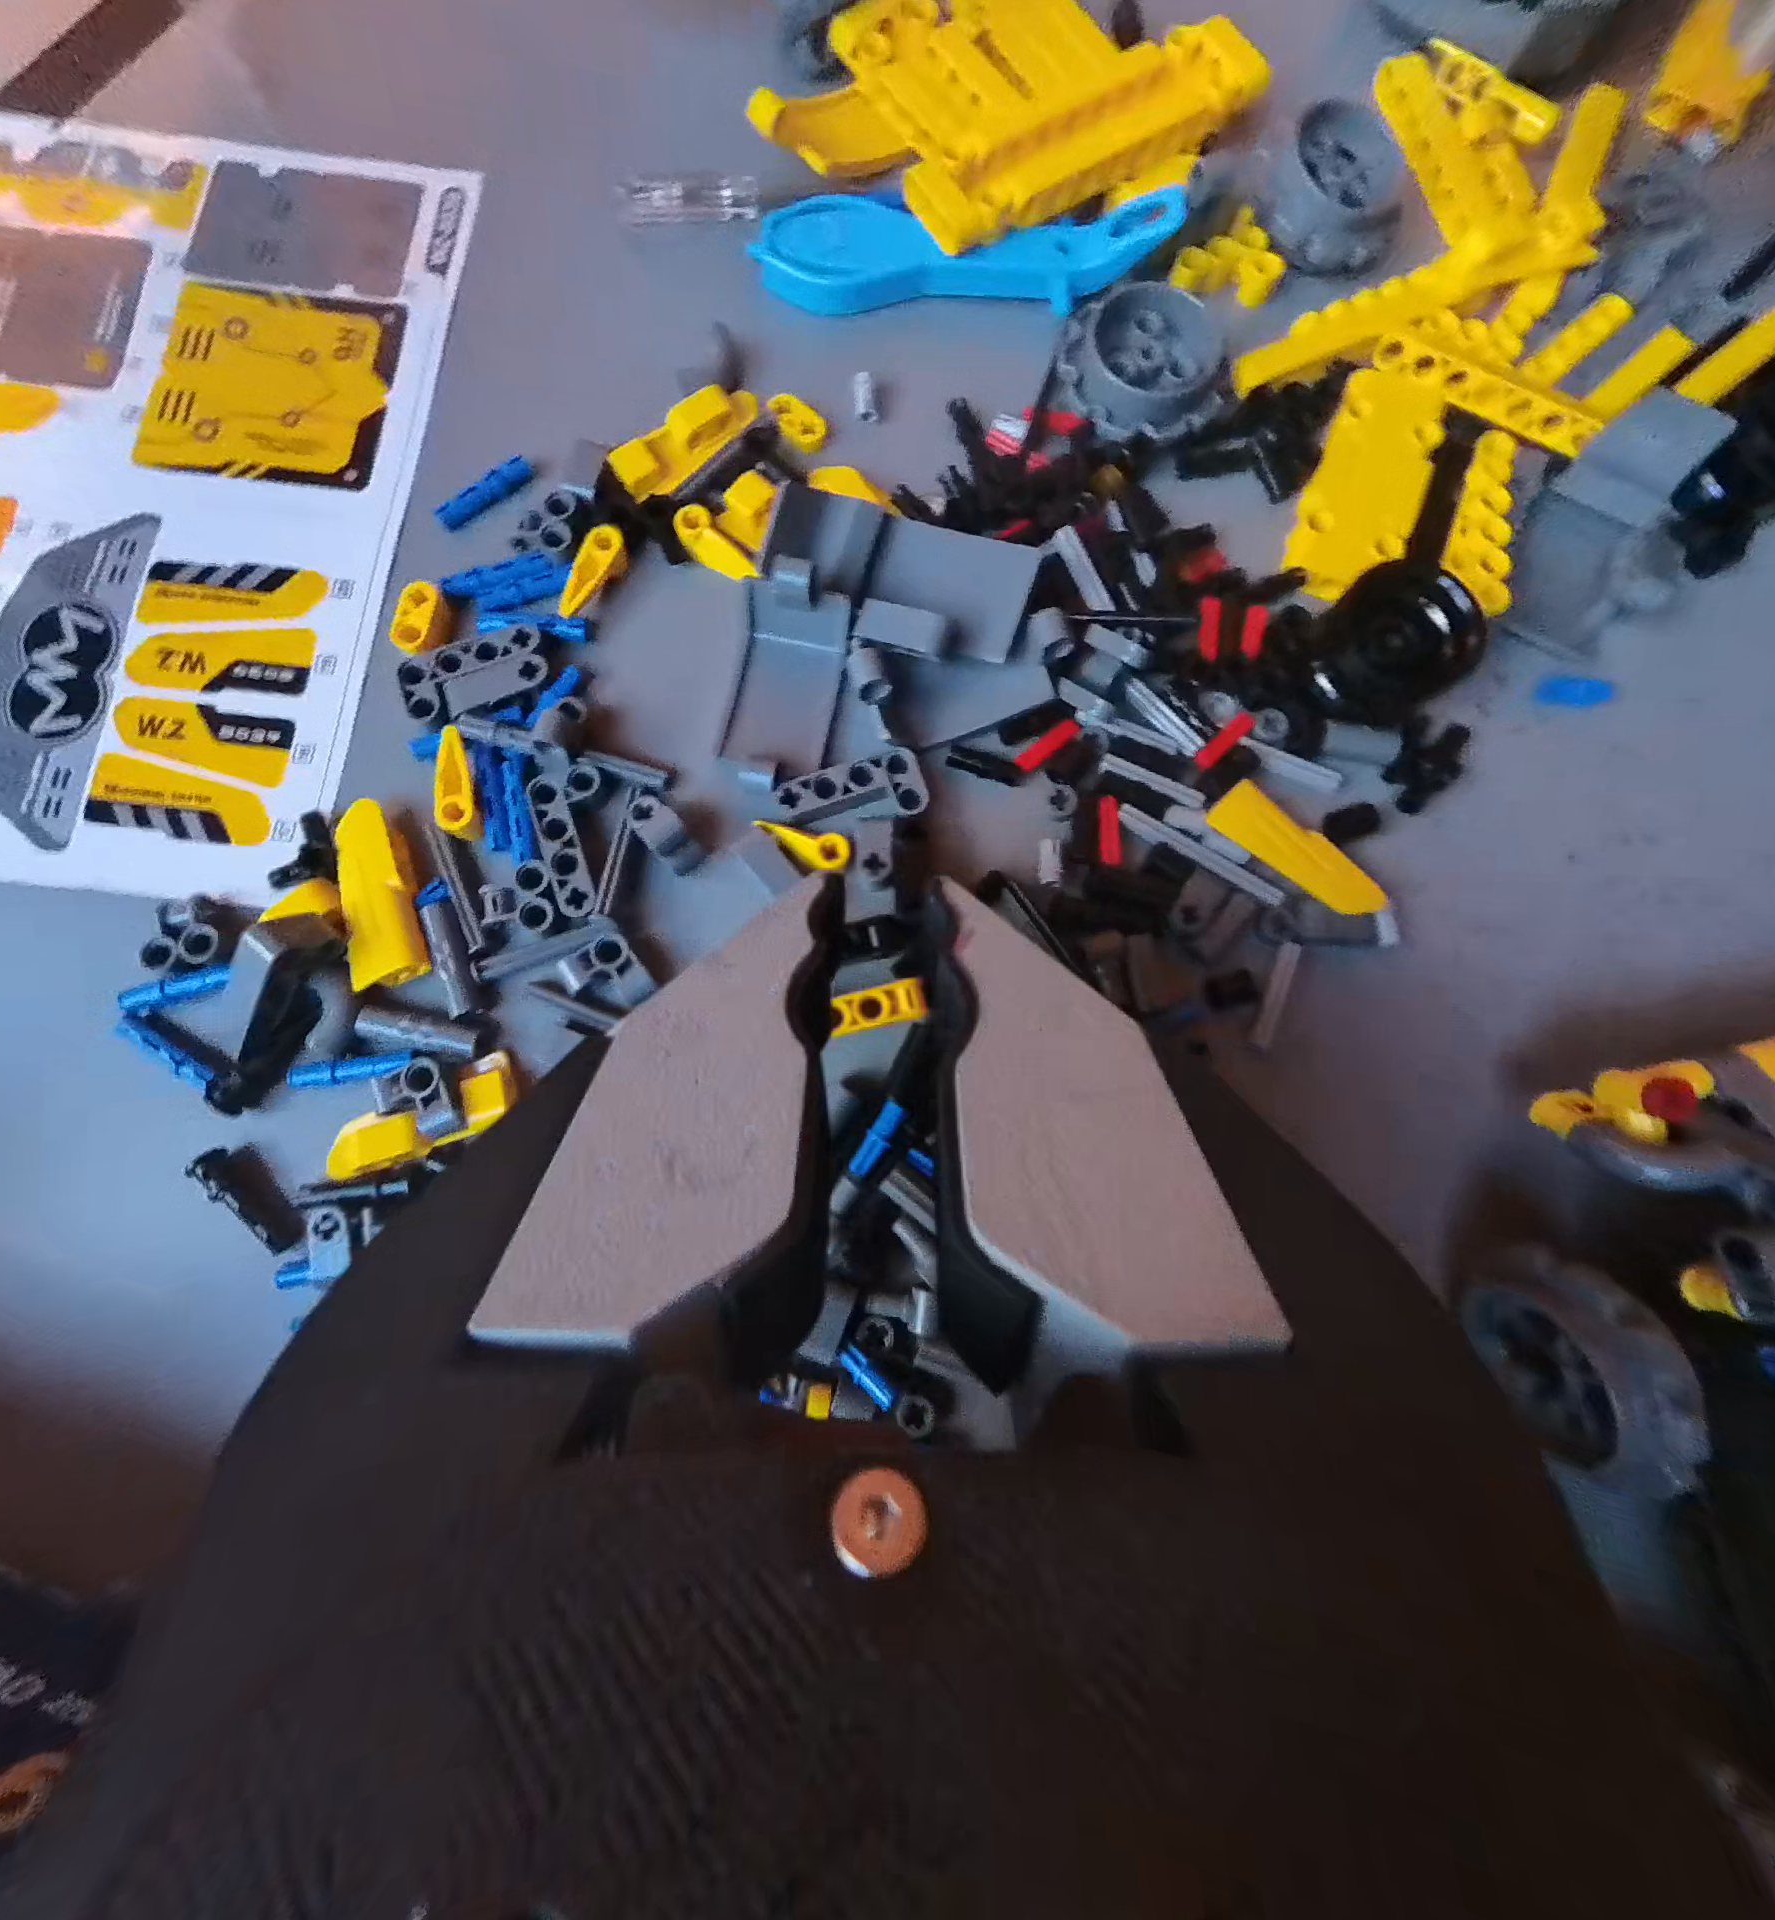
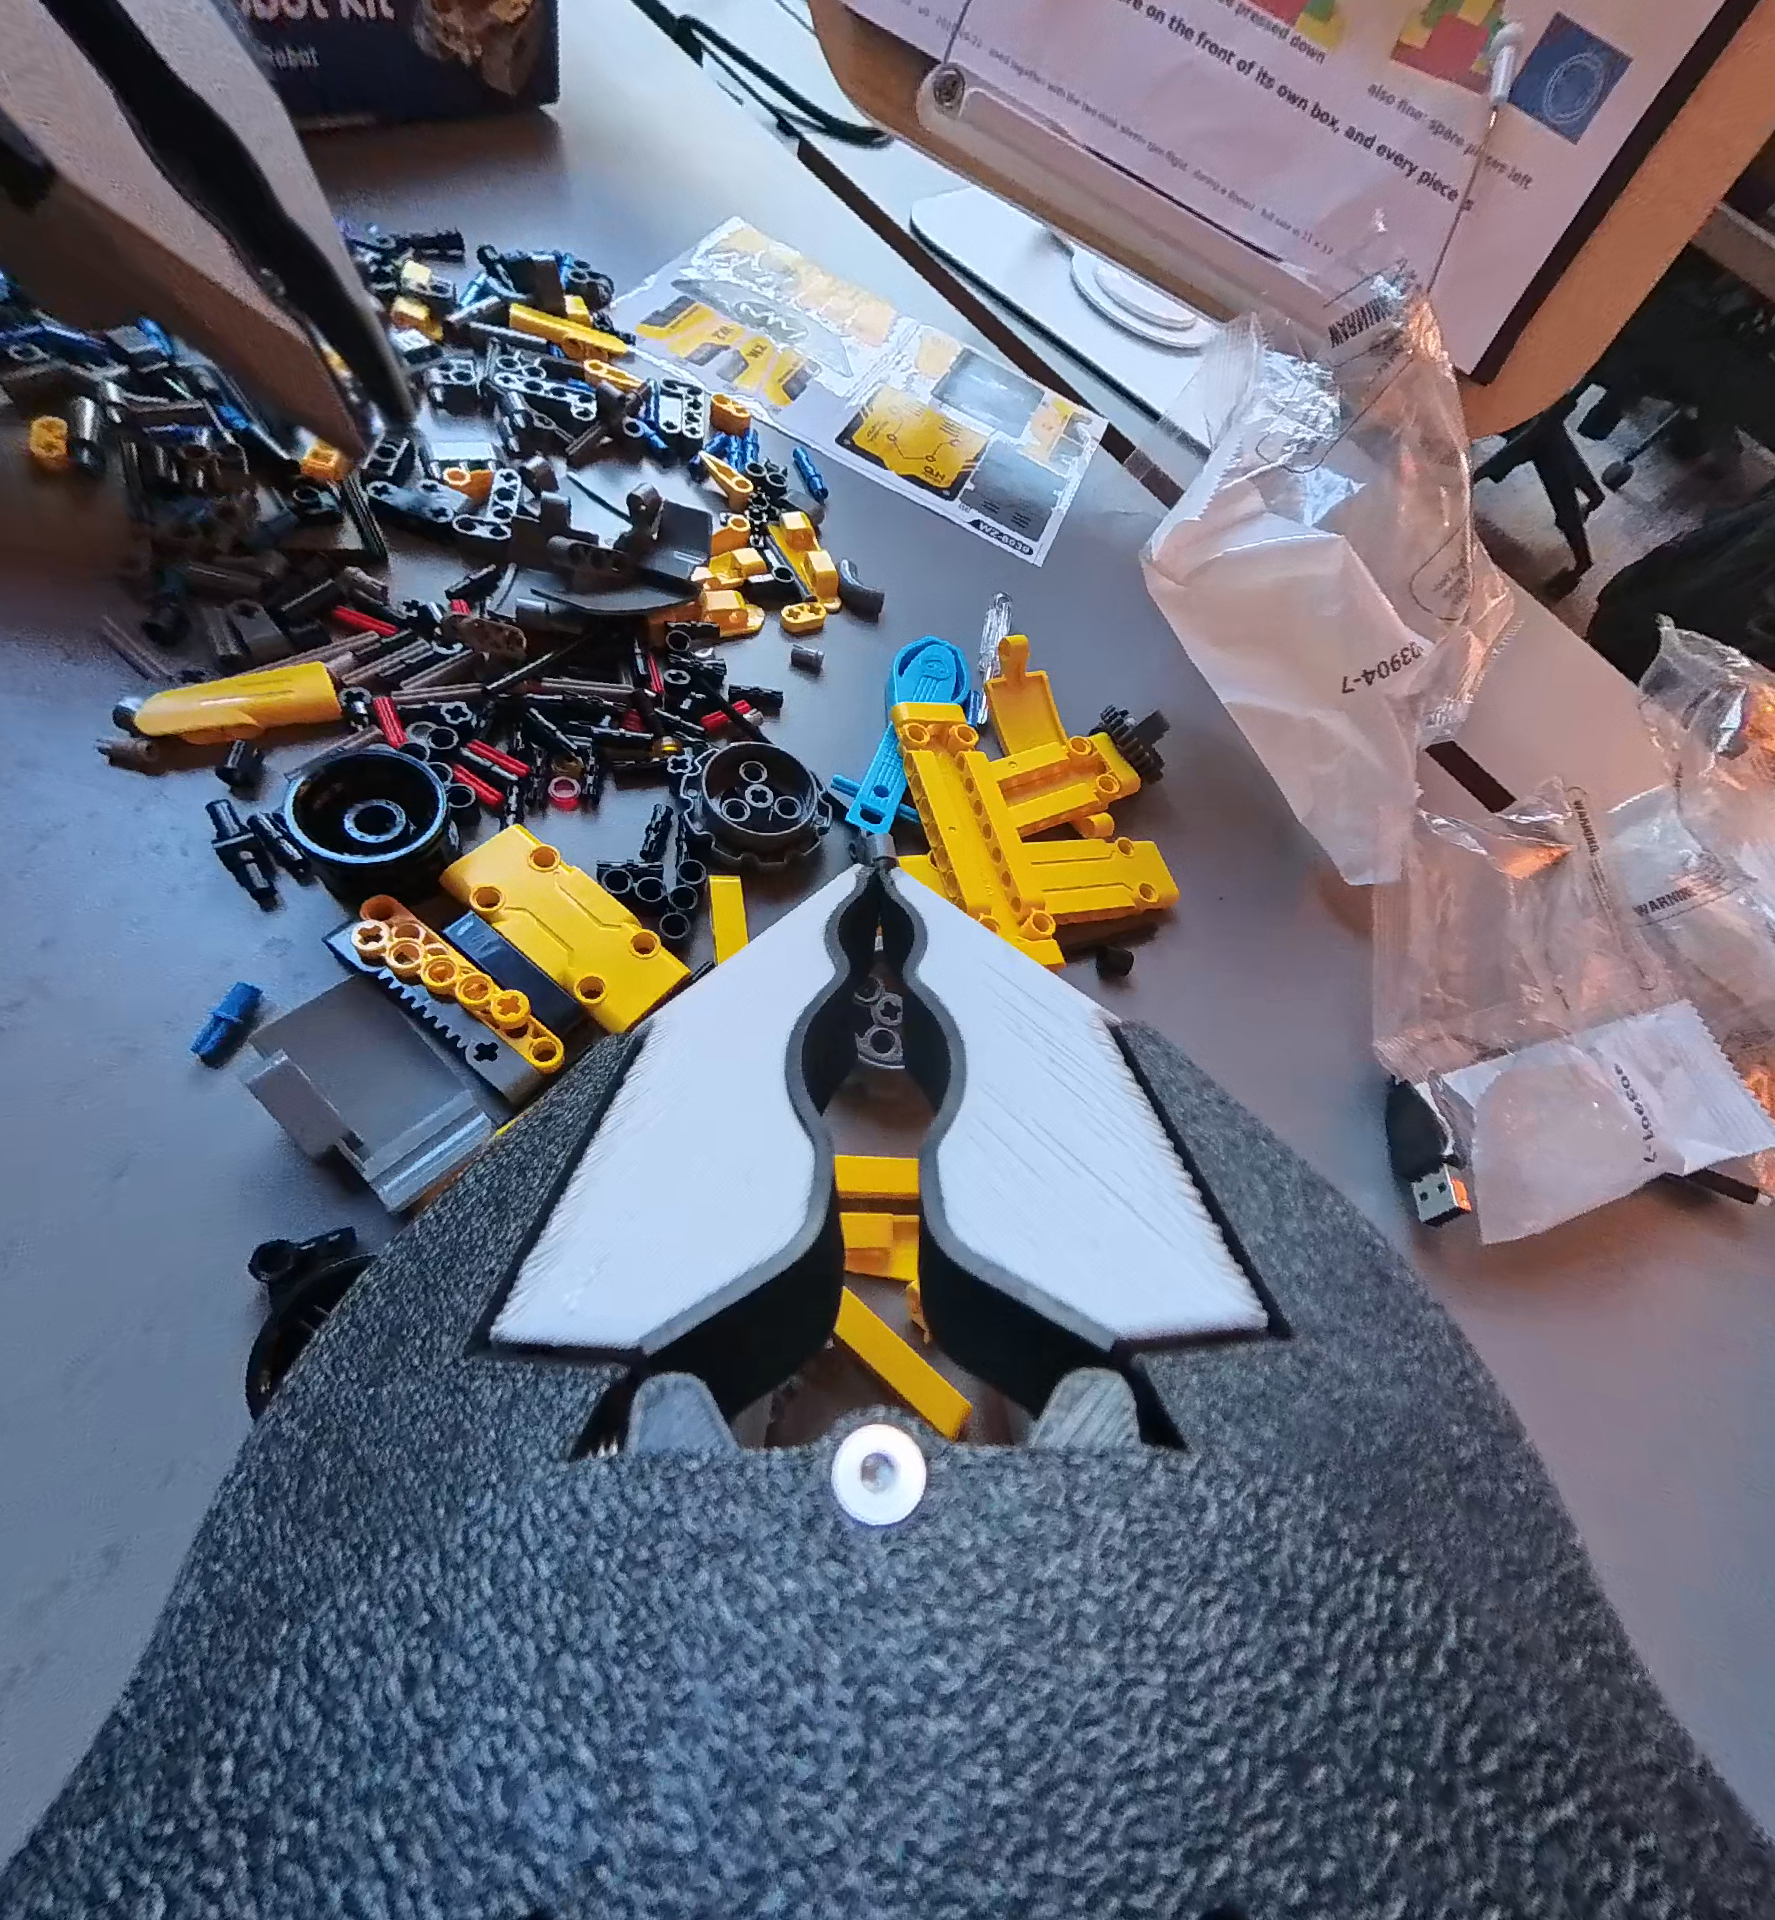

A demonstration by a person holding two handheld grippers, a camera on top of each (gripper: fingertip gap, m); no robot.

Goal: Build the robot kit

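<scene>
Left gripper (image 1: pixel 878 894): jaws parted a little, nothing held, tips low over dense heap of small plastic pieces (image 1: pixel 862 727) — pins, beams, grey panels. Sticker sheet (image 1: pixel 166 499) flat to its left; bare grey table (image 1: pixel 83 1039) between sheet and heap.

Right gripper (image 2: pixel 875 868): ribbed pale fingers (image 2: pixel 717 1122) pinched on small dark grey pin (image 2: pixel 875 854), above yellow studded beam assembly (image 2: pixel 1028 821). Blue flat tool (image 2: pixel 909 717) just beyond. Crinkled clear bags (image 2: pixel 1330 582) crowd right side; open tabletop near left.
</scene>
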